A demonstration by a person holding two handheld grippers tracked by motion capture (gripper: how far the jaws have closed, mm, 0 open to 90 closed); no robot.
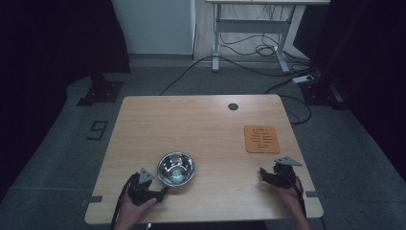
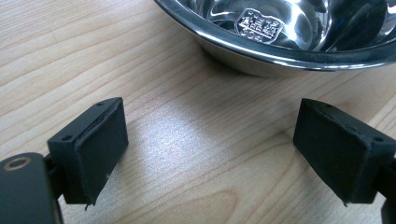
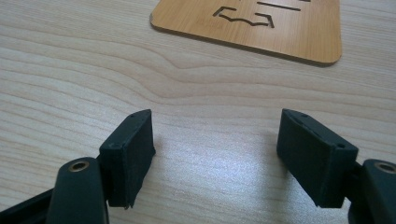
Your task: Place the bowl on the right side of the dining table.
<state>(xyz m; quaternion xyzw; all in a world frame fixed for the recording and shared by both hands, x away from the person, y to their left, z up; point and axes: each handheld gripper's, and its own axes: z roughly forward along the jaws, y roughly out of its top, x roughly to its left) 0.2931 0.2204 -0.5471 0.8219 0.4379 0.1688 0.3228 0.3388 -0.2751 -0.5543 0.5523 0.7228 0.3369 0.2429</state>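
A shiny steel bowl (image 1: 176,168) stands empty on the wooden table (image 1: 201,129), near its front left. My left gripper (image 1: 160,191) rests just below and left of the bowl, open, with bare wood between its jaws. In the left gripper view the bowl (image 2: 280,32) sits close ahead of the open left gripper (image 2: 212,149). A thin orange wooden mat (image 1: 261,139) with cut-out marks lies at the right. My right gripper (image 1: 265,173) sits below it, open and empty. The right gripper view has the mat (image 3: 261,23) a short way beyond the open right gripper (image 3: 215,154).
A round dark cable hole (image 1: 233,106) sits near the table's far edge. Beyond the table are a grey carpet, cables and a white desk frame (image 1: 249,28). Dark stands rise at both sides.
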